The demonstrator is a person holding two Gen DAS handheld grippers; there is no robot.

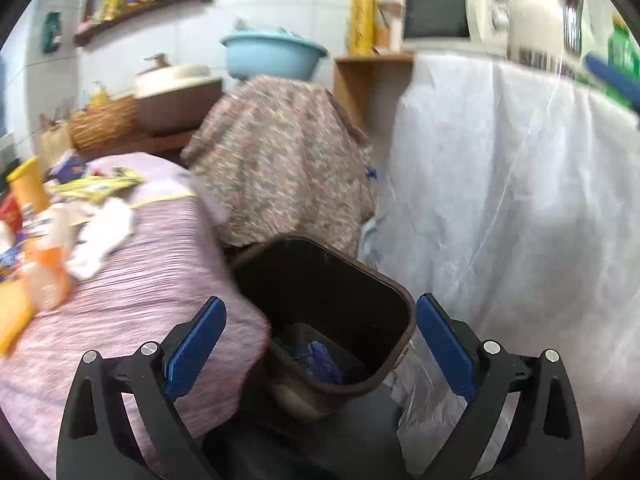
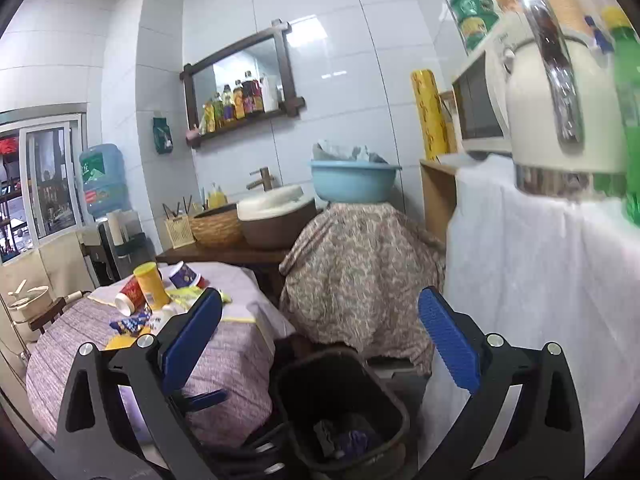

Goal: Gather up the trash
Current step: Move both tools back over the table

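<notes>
Trash (image 2: 148, 300) heaped on the far end of the desk (image 2: 236, 364), under a purple cloth: yellow canister (image 2: 151, 285) upright, red cup (image 2: 130, 295) on its side beside it, blue-patterned cup (image 2: 185, 276) behind, yellow wrappers (image 2: 188, 294) and blue packet (image 2: 129, 323) scattered around, crumpled white tissue (image 1: 102, 236) nearer the edge. Brown bin (image 1: 332, 320) down on the floor, wedged between desk corner and white-draped counter (image 1: 520, 200), already holding some purple and dark scraps at the bottom.

Left tongs (image 1: 320, 344) spread wide, nothing between the pads, hanging right over the bin mouth. Right tongs (image 2: 320, 348) likewise spread and empty, higher up and further back, looking down on bin and desk both.

Likely trouble from here:
- Reaching for the pile from this low spot risks snagging the cloth at the desk corner and dragging the whole heap off the edge
- Upright canister probably topples at a glancing touch, rolling the red cup along
- Thin wrappers and tissue apt to slip from wide flat pads unless pinched squarely
- Narrow gap around the bin: a swing back could knock its rim or catch the white drape, with kettle (image 2: 560, 92) and green bottle (image 2: 628, 112) standing above it
- Left view blurred, so exact clearance to the bin rim hard to judge
</notes>
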